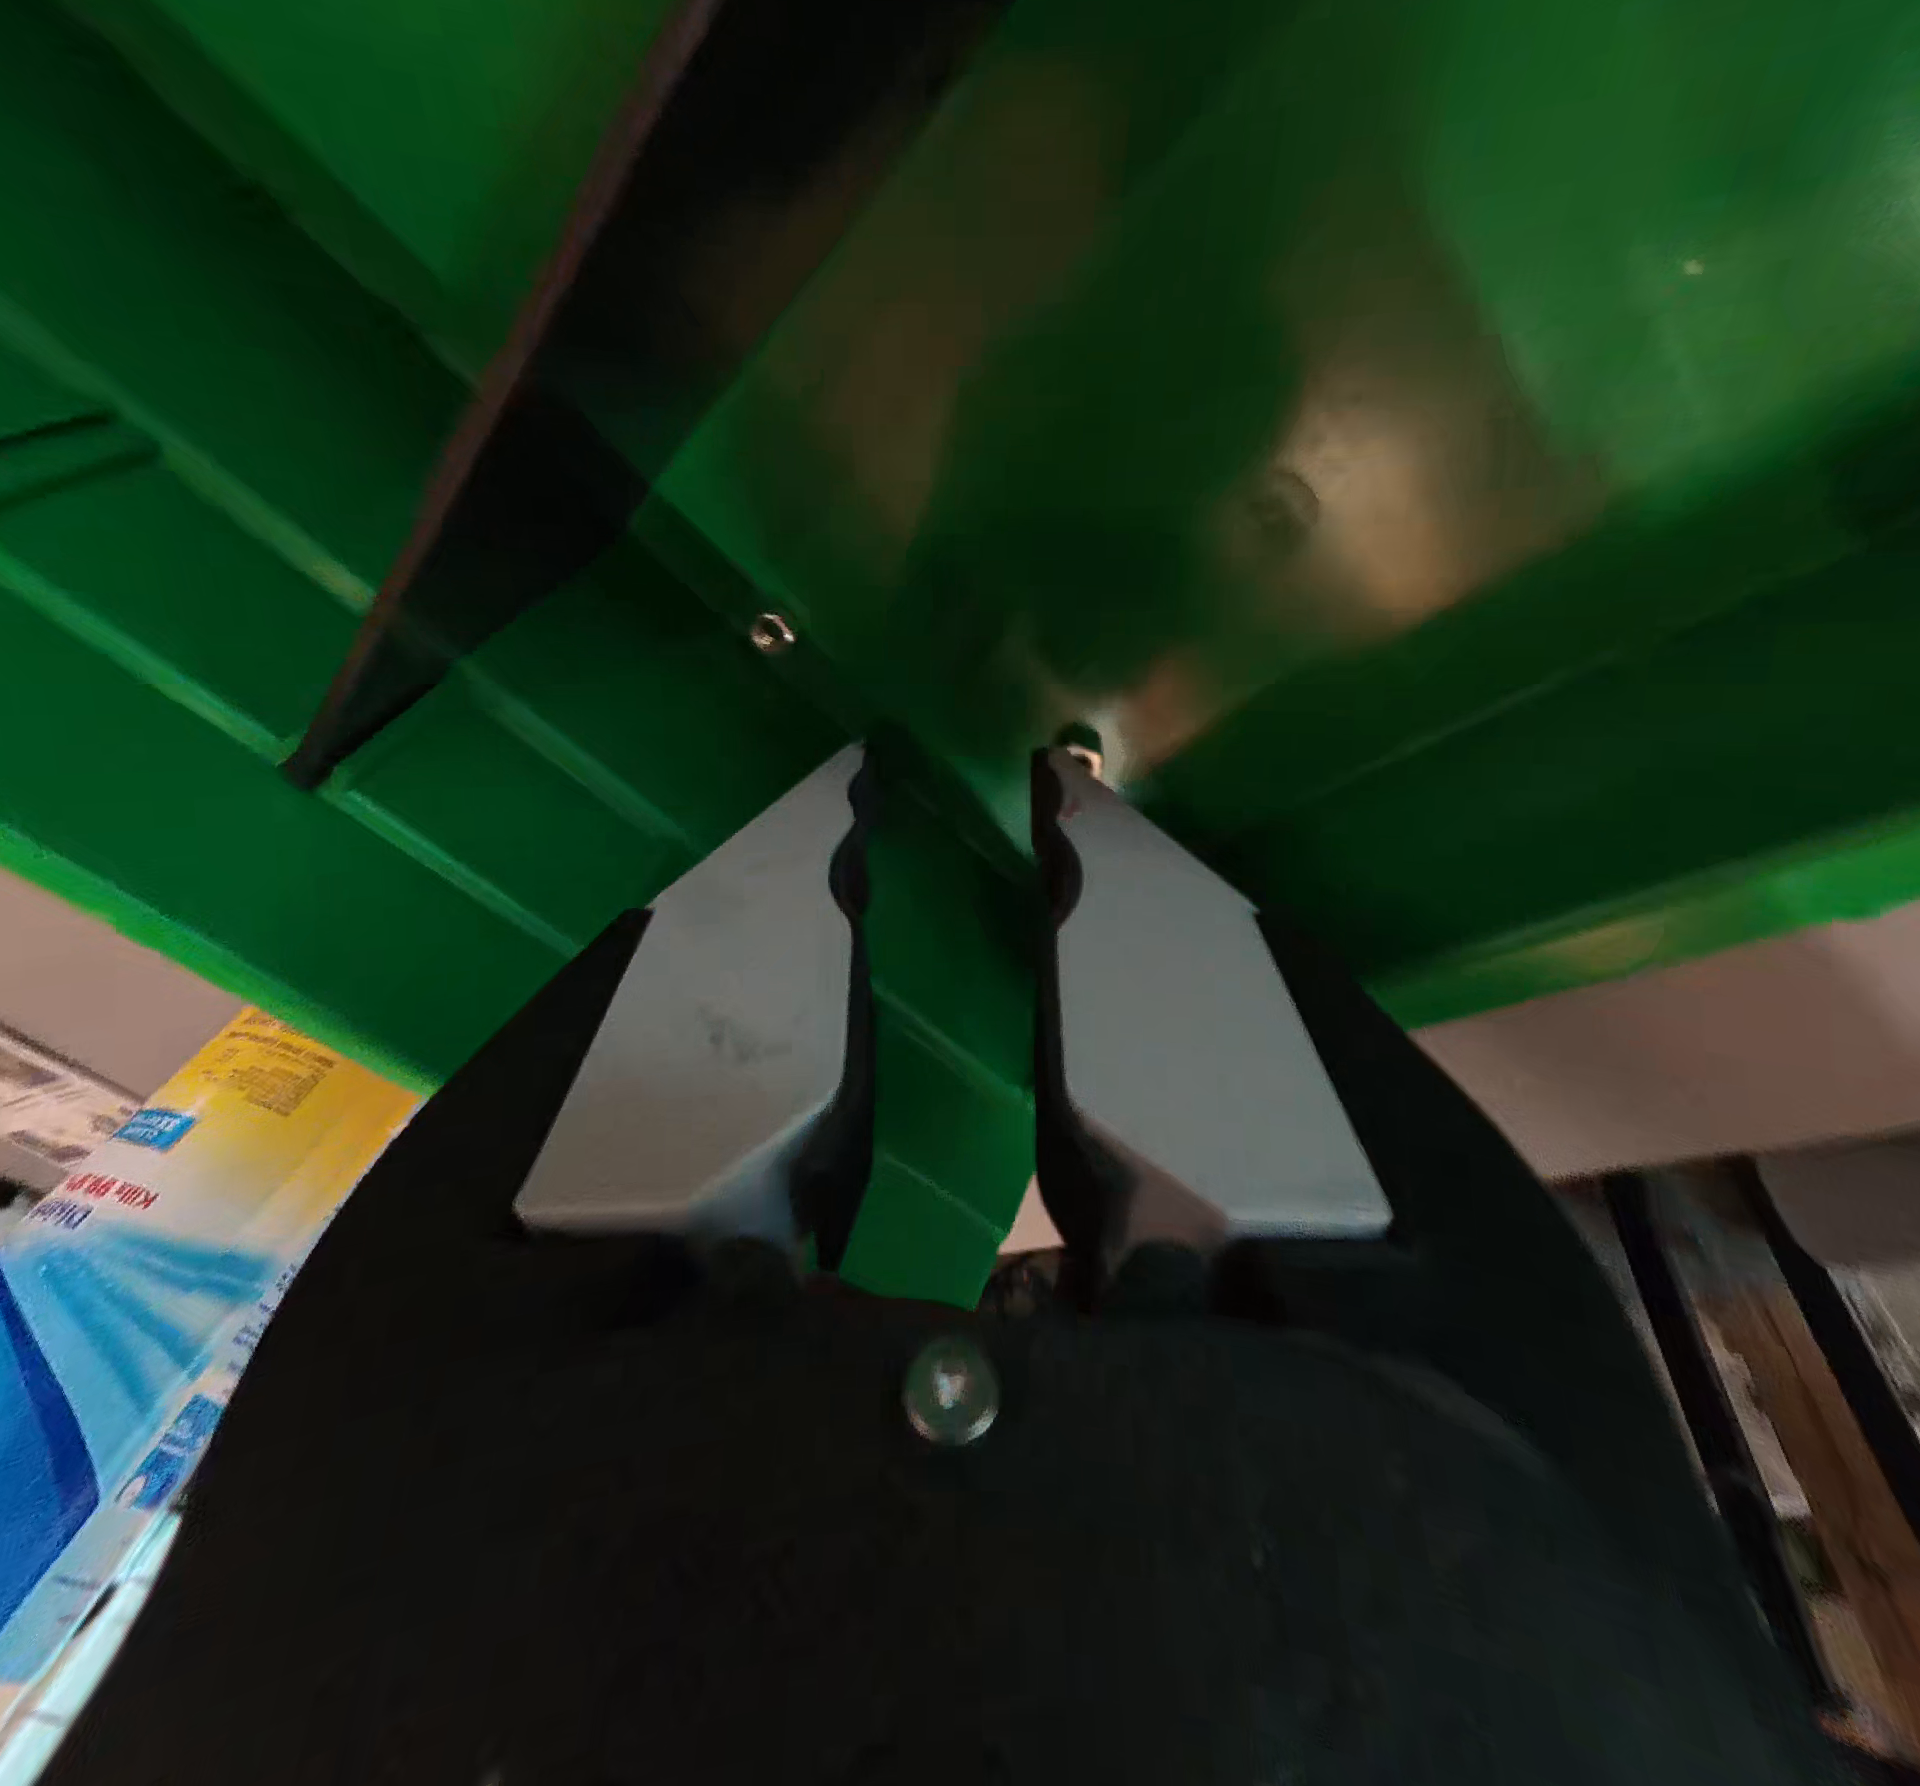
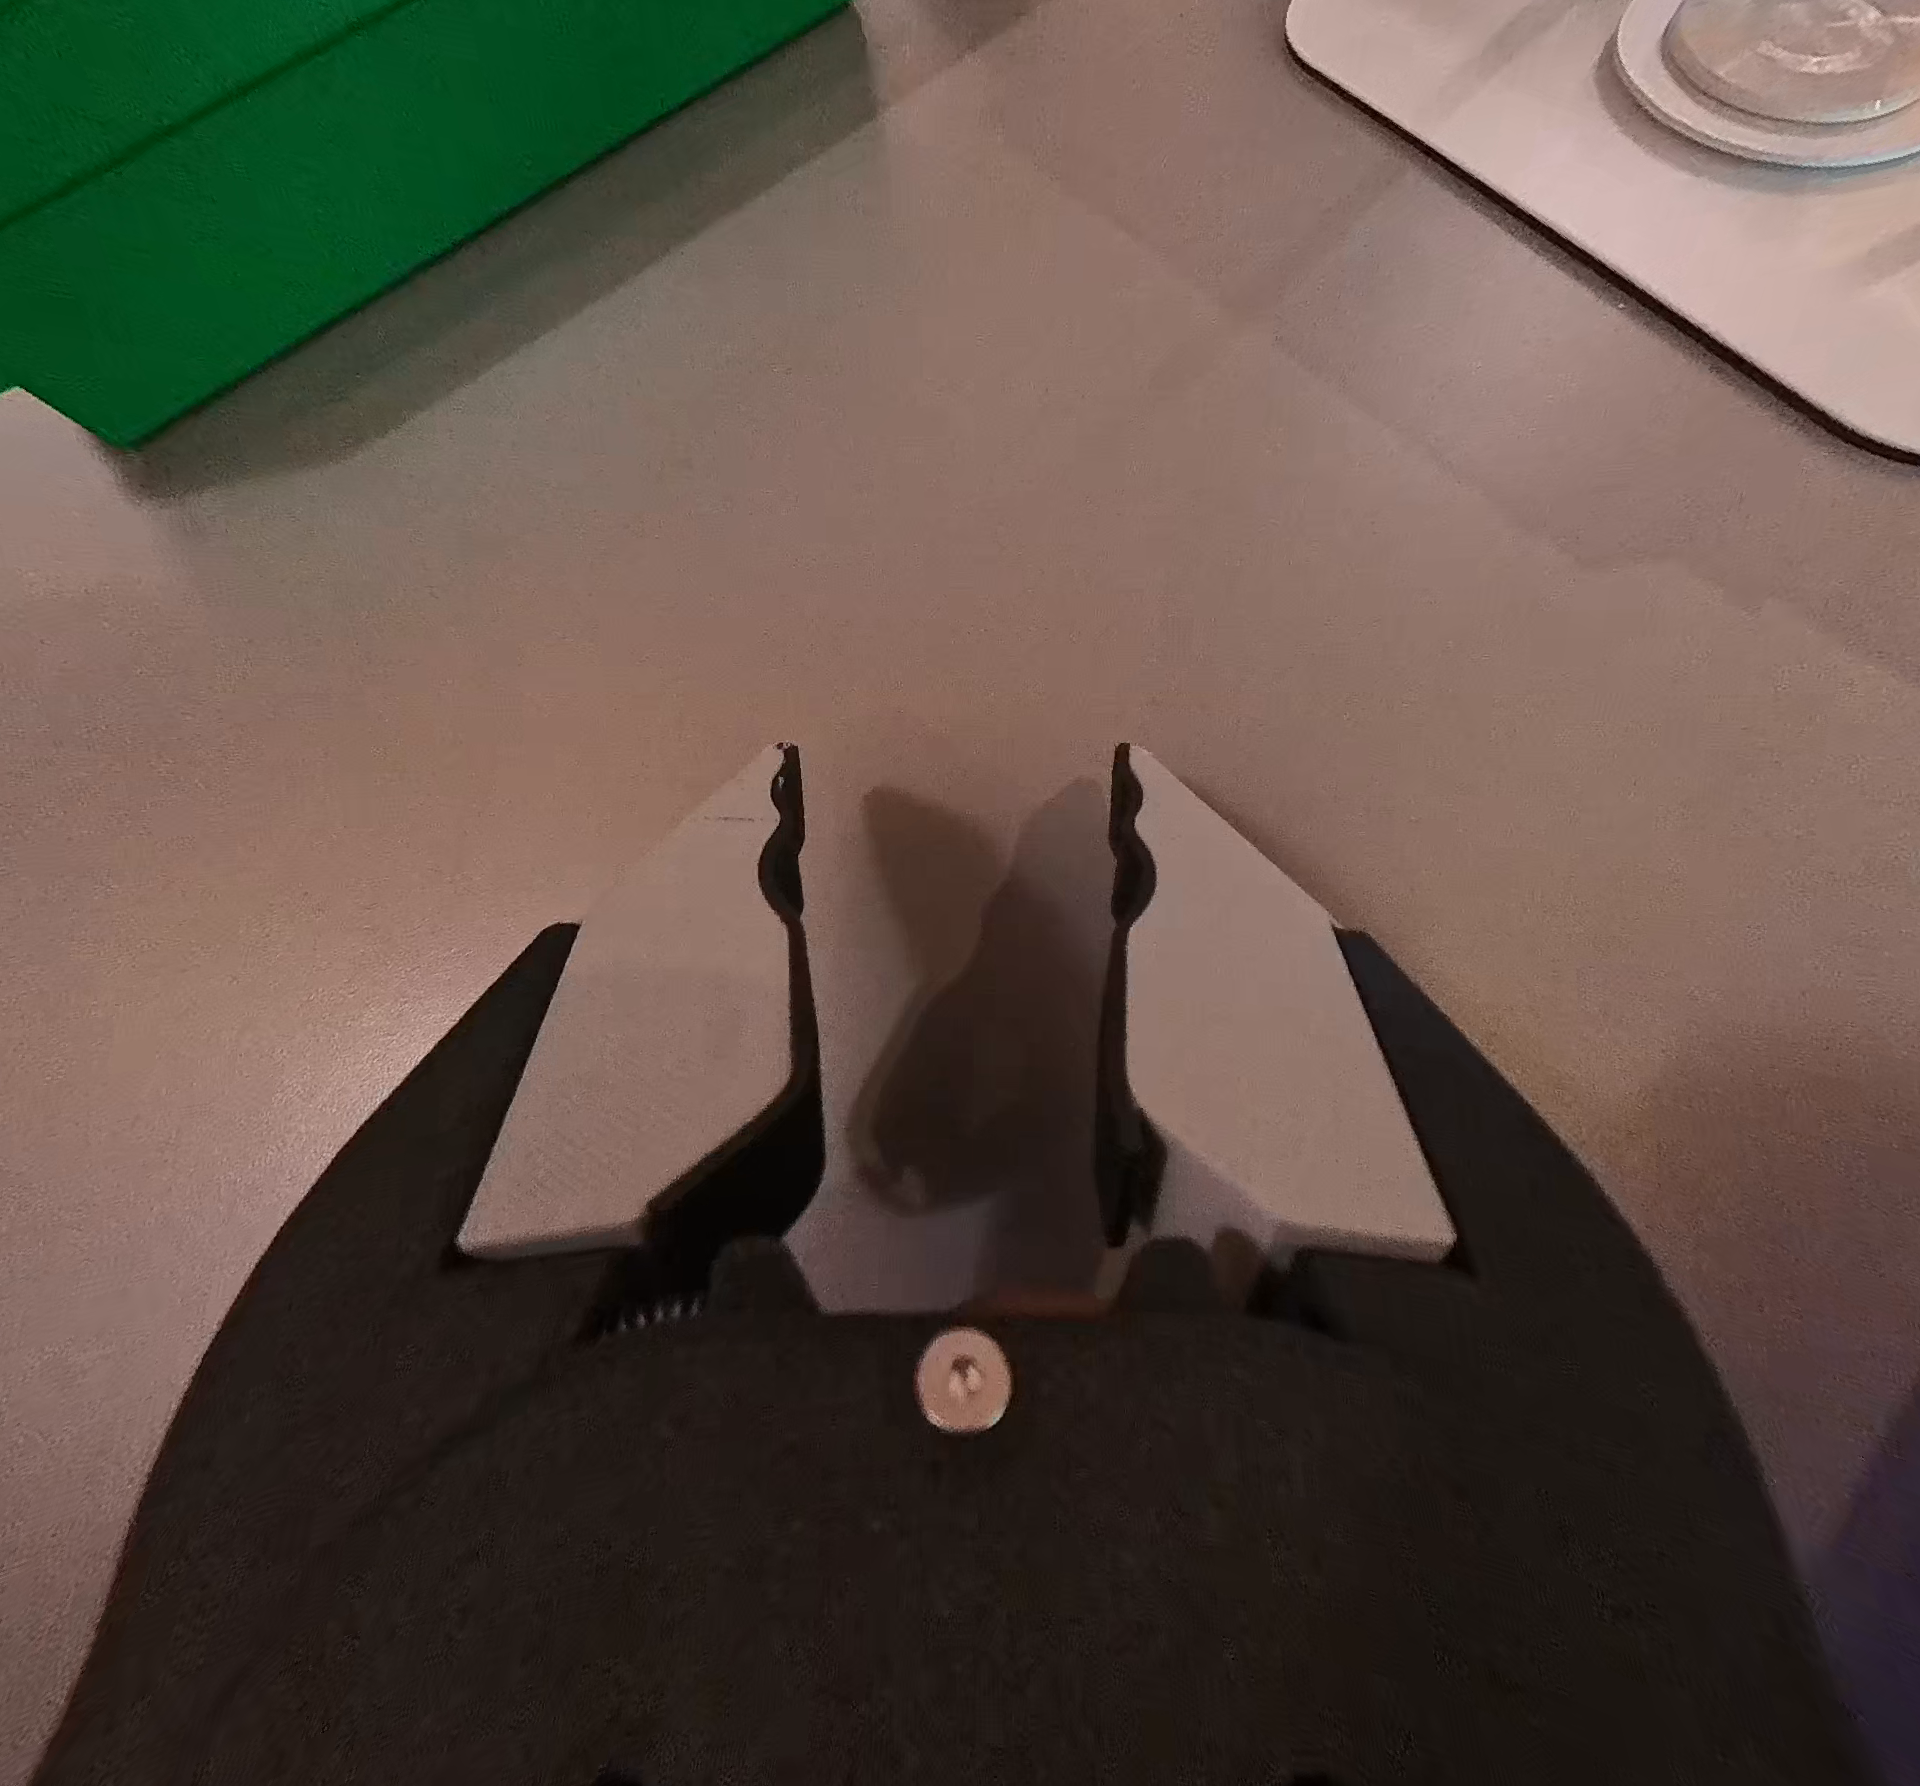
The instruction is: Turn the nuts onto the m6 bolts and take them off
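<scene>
Left wrist view: the left gripper (image 1: 951, 760) reaches into a green bin (image 1: 1351, 178), fingers apart with green plastic showing through the gap. A small silvery nut (image 1: 770, 633) sits on the bin wall at about eleven o'clock from the fingertips. Just past the right fingertip, at one o'clock, a shiny bit of hardware (image 1: 1081, 747) peeks out (mostly hidden, too blurred to name). A black divider (image 1: 582, 365) slants across the bin. A blue and yellow box (image 1: 156, 1321) is cut off at eight o'clock.

Right wrist view: the right gripper (image 2: 954, 749) hovers over a grey table (image 2: 935, 489), fingers apart, holding nothing. The bin's corner is at eleven o'clock; a white tray (image 2: 1507, 126) with a round dish (image 2: 1787, 53) is cropped at one o'clock.
</scene>
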Available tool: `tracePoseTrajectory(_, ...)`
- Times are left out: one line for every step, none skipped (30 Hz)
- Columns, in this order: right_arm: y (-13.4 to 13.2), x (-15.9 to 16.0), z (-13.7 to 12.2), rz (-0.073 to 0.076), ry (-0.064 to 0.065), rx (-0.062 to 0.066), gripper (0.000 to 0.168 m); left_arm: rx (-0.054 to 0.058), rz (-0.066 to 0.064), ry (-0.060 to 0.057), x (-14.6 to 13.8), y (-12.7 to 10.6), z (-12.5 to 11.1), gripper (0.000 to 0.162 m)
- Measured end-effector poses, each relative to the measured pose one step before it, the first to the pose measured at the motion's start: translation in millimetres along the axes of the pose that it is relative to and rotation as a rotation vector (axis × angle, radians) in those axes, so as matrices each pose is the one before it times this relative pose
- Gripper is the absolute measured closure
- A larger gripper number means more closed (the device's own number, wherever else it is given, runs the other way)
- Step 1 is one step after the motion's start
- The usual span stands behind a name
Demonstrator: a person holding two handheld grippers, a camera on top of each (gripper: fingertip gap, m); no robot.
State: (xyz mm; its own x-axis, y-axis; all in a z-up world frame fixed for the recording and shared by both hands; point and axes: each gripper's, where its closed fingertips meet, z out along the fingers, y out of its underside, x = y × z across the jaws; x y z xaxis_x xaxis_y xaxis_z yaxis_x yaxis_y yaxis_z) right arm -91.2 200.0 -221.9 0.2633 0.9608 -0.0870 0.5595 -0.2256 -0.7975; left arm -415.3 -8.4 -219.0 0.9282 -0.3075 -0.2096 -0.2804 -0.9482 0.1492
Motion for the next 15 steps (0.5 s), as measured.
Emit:
tracePoseTrajectory(-0.08,-0.23,-0.16,-0.0002,-0.0014,0.0010,0.112,-0.0096,0.0131,0.0418,4.31,2.28,-0.41,0.134)
tracePoseTrajectory(-0.07,-0.24,0.03,-0.0005,-0.0013,0.0006,0.112,-0.0028,0.0024,0.0315,3.04,1.25,0.39,0.134)
tracePoseTrajectory(-0.09,-0.26,-0.06,-0.0006,-0.0014,0.0002,0.112,-0.0045,-0.0049,0.0229,2.04,1.22,1.39,0.134)
tracePoseTrajectory(0.03,-0.25,0.03,-0.0008,-0.0013,-0.0004,0.112,-0.0082,-0.0057,0.0144,1.47,1.57,2.45,0.134)
tracePoseTrajectory(0.16,-0.15,0.07,-0.0013,-0.0009,-0.0008,0.112,-0.0128,-0.0019,0.0094,1.44,2.32,2.75,0.134)
tracePoseTrajectory(0.03,-0.18,0.03,-0.0013,-0.0004,-0.0003,0.112,-0.0082,0.0023,0.0037,1.15,1.87,2.55,0.134)
tracePoseTrajectory(-0.10,-0.14,-0.06,-0.0009,0.0000,0.0004,0.112,0.0000,0.0048,0.0040,1.25,1.20,1.68,0.134)
tracePoseTrajectory(-0.03,-0.01,0.01,-0.0007,0.0003,0.0004,0.112,0.0036,0.0032,0.0126,2.12,0.82,0.76,0.134)
tracePoseTrajectory(-0.09,0.01,-0.11,-0.0004,0.0011,0.0008,0.112,0.0069,0.0003,0.0110,1.40,0.21,0.10,0.134)
tracePoseTrajectory(-0.25,0.13,-0.18,0.0003,0.0008,0.0014,0.112,0.0128,-0.0028,0.0036,-0.07,-0.99,-0.55,0.134)
tracePoseTrajectory(-0.09,0.12,0.00,0.0012,-0.0001,0.0007,0.113,0.0129,-0.0043,0.0019,-0.40,-1.39,-0.50,0.134)
tracePoseTrajectory(0.12,0.14,0.01,0.0023,-0.0008,-0.0005,0.113,0.0094,-0.0037,0.0064,0.26,-1.27,0.00,0.133)
tracePoseTrajectory(-0.05,0.20,0.00,0.0030,-0.0014,-0.0002,0.113,0.0042,-0.0009,0.0127,1.34,-0.71,0.79,0.133)
tracePoseTrajectory(-0.06,0.09,-0.10,0.0034,-0.0016,0.0008,0.113,-0.0005,0.0011,0.0092,1.08,-0.12,1.65,0.133)
tracePoseTrajectory(-0.14,0.18,-0.06,0.0028,-0.0013,0.0014,0.113,-0.0146,0.0003,0.0002,-0.14,1.58,1.73,0.135)
